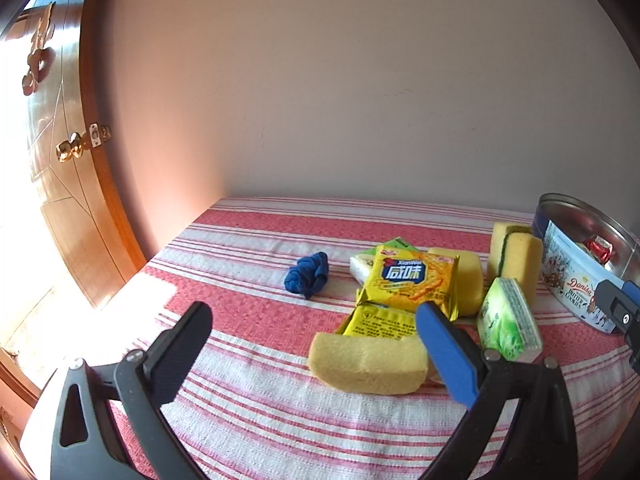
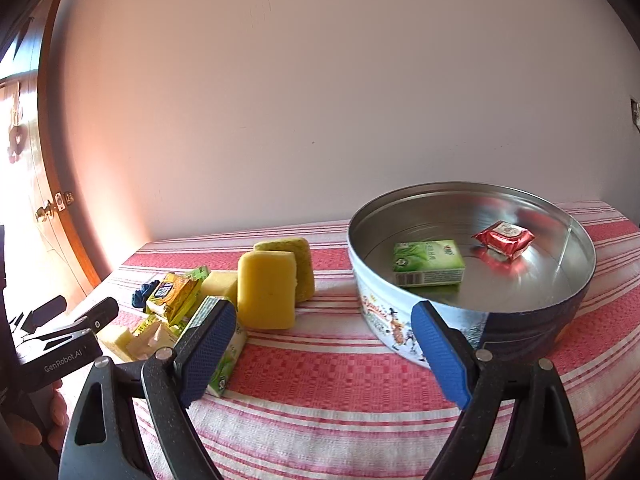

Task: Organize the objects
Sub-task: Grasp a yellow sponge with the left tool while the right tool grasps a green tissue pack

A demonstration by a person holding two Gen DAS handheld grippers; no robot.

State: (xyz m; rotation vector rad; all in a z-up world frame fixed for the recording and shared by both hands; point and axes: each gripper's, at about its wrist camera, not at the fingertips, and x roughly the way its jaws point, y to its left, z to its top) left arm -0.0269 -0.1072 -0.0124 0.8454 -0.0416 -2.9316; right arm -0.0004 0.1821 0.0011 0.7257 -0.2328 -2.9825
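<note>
Left gripper (image 1: 314, 320): jaws spread wide, nothing between them; it hangs over the red-and-white striped tablecloth (image 1: 256, 408), on the side of the pile away from the round metal cookie tin (image 2: 472, 264).
Right gripper (image 2: 324, 336): also spread, empty; it stands just in front of the tin.
Nearest to the tin: green wafer packet (image 1: 508, 326), standing on its edge, very close to one finger of the right gripper. Risk: a sideways move could knock it flat or push it toward the table edge.
Lying sponge: a flat yellow foam sponge (image 1: 366, 362), near the left gripper, farther from the tin. It is soft, so a shallow pinch may let it slip out.
Yellow snack packets (image 1: 412, 280): glossy foil pouches stacked loosely at the middle of the pile. Risk: taking one may drag the others.
Upright yellow sponges (image 2: 268, 290): they lean together just beside the tin; a touch could topple them.
Blue crumpled cloth (image 1: 307, 274): farthest from the tin, apart from the pile.
Inside the tin: a green carton (image 2: 430, 262) and a red wrapped sweet (image 2: 504, 238), already put away.
Both grippers: they are close to each other at the pile, so they could collide.
</note>
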